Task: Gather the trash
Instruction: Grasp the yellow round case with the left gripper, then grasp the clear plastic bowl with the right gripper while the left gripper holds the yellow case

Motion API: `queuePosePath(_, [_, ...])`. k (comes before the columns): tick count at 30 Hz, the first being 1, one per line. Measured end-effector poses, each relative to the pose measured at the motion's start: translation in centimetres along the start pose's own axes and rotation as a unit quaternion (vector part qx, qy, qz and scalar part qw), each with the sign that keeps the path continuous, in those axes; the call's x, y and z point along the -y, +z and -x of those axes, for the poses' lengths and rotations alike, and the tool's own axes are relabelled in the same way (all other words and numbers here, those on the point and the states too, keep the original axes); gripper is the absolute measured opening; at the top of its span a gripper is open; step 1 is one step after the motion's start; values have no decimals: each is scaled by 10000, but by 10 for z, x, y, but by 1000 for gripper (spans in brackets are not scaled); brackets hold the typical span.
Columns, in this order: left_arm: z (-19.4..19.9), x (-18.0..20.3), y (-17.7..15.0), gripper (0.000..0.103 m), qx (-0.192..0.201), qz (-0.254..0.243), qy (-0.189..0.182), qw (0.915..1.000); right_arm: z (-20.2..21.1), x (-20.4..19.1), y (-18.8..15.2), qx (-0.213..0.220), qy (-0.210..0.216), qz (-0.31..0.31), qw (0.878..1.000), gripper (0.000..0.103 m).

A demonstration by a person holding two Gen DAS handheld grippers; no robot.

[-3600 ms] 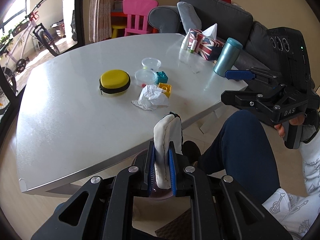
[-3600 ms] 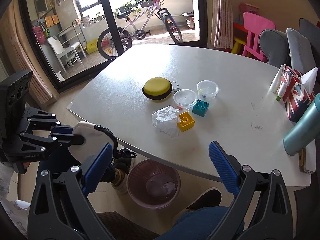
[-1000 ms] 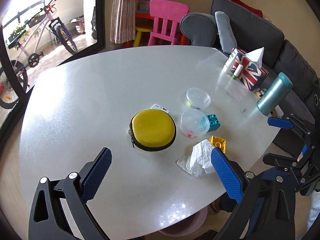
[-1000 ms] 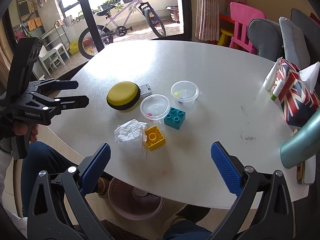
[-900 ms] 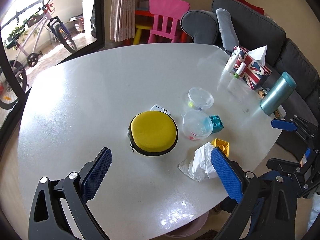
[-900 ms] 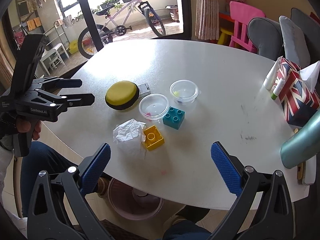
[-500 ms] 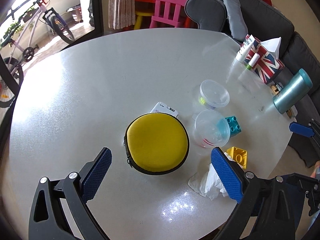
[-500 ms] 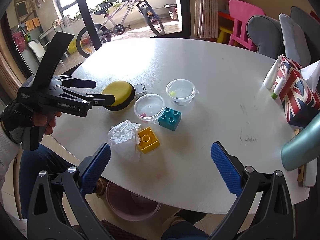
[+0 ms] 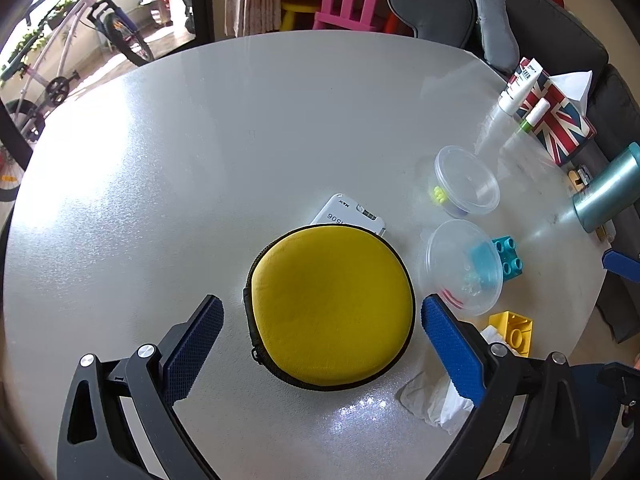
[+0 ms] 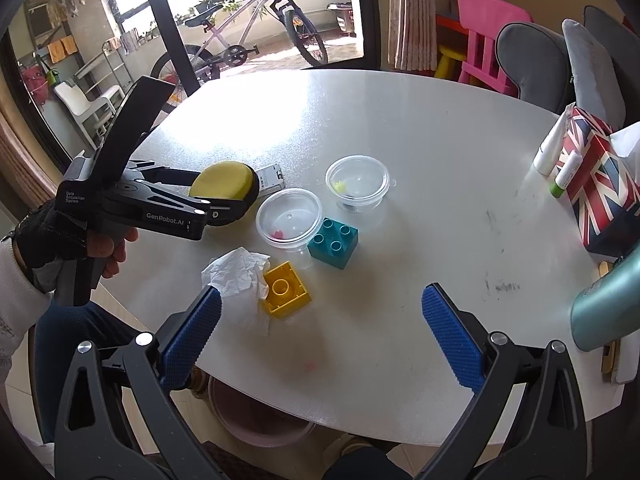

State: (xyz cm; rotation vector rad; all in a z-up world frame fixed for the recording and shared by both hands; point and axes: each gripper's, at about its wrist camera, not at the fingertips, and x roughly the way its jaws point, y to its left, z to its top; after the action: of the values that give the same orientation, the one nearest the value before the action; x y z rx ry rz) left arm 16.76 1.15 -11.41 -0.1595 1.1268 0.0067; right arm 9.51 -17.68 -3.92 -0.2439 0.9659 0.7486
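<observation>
White crumpled tissue [image 10: 239, 274] is the one plain piece of trash on the table [image 10: 420, 152], and it lies at the near edge, touching the yellow brick [image 10: 286, 289] on that brick's left; in the left wrist view the same tissue shows low on the right, partly hidden behind that gripper's right finger. The left gripper [image 9: 322, 346] hovers with its jaws spread wide and empty, straddling the yellow zip case [image 9: 330, 312] (which looks like a belonging, not rubbish); the right gripper [image 10: 320, 334] is likewise wide open and holds nothing, poised over the near edge with the tissue just by its left fingertip.

My reading is that the step in hand is the reach for the next piece, with nothing gripped yet; the pink bin [image 10: 262, 426] waits on the floor under the near edge of the table, and what it holds cannot be told from here. The next move seems to call for one gripper to centre over the tissue, come down and close on its raised folds without catching the yellow brick; the right gripper would need to shift left, the left gripper right and nearer. The teal brick [image 10: 333, 242] and the two clear tubs [image 10: 289, 218] sit just beyond, so a clean approach from the near side looks safest; then the tissue must be carried over the edge and released above the bin.
</observation>
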Motion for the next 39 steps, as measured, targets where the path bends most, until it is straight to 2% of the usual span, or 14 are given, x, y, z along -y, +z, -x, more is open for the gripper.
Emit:
queuePosePath(2, [-2, -1, 0, 78, -29, -10, -47, 10000, -2, 1, 0, -7, 12, -9, 10000, 99])
queuePosePath(4, [-1, -1, 0, 74, 7, -13, -7, 10000, -2, 1, 0, -11, 11, -8, 10000, 99])
queuePosePath(24, [36, -13, -12, 72, 374, 52, -31, 9993, -24, -8, 19, -111, 34, 219, 9997, 99])
queuePosePath(39, [55, -25, -18, 72, 539, 182, -27, 9984, -64, -17, 46, -432, 62, 484, 9979, 98])
